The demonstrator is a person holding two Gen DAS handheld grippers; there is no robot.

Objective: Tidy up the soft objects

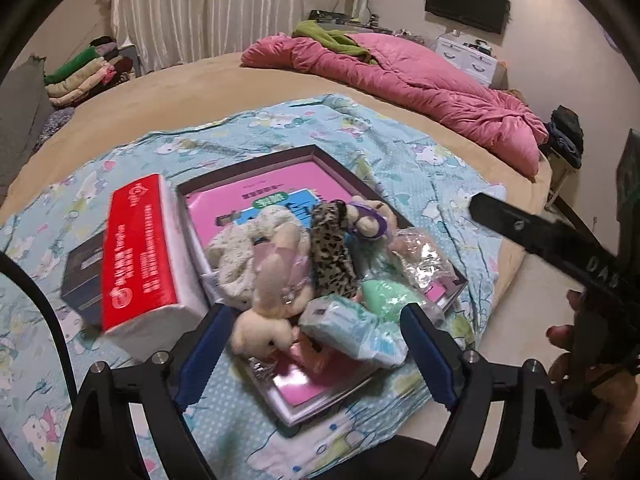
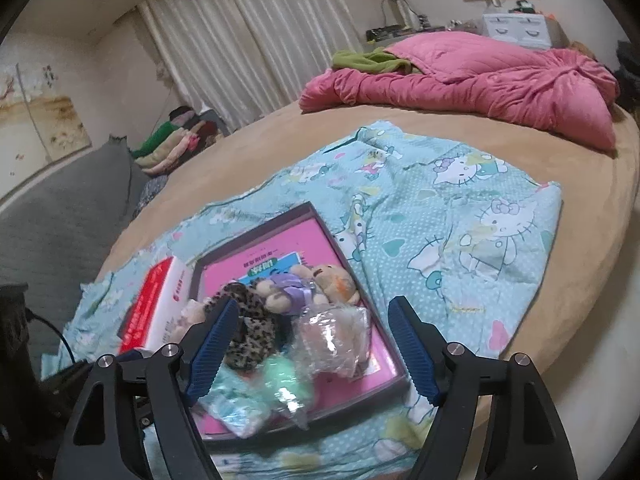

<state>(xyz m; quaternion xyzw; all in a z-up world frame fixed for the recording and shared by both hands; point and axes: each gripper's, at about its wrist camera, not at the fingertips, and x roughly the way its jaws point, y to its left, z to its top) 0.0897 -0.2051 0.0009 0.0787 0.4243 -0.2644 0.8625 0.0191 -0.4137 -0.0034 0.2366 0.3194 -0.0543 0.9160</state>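
Observation:
A shallow pink-bottomed box [image 1: 256, 184] [image 2: 280, 240] lies on a Hello Kitty cloth on the bed. In it are soft things: a cream plush rabbit [image 1: 266, 308], a leopard-print piece [image 1: 332, 252] [image 2: 250, 328], a small bear in purple [image 1: 368, 220] [image 2: 288, 284], a wrapped plush in clear plastic [image 2: 336, 340], a green bagged item [image 1: 382, 296] [image 2: 286, 380] and a tissue pack [image 1: 348, 328]. My left gripper [image 1: 310, 344] is open above the box's near end, around the rabbit. My right gripper [image 2: 312, 340] is open over the wrapped plush; it also shows at the right of the left wrist view [image 1: 520, 228].
A red and white tissue box [image 1: 140, 256] [image 2: 156, 308] lies left of the pink box, with a dark box [image 1: 80, 280] beside it. A pink duvet [image 1: 420, 84] [image 2: 480, 80] lies at the far side of the bed. Folded clothes [image 1: 88, 76] are stacked at the far left.

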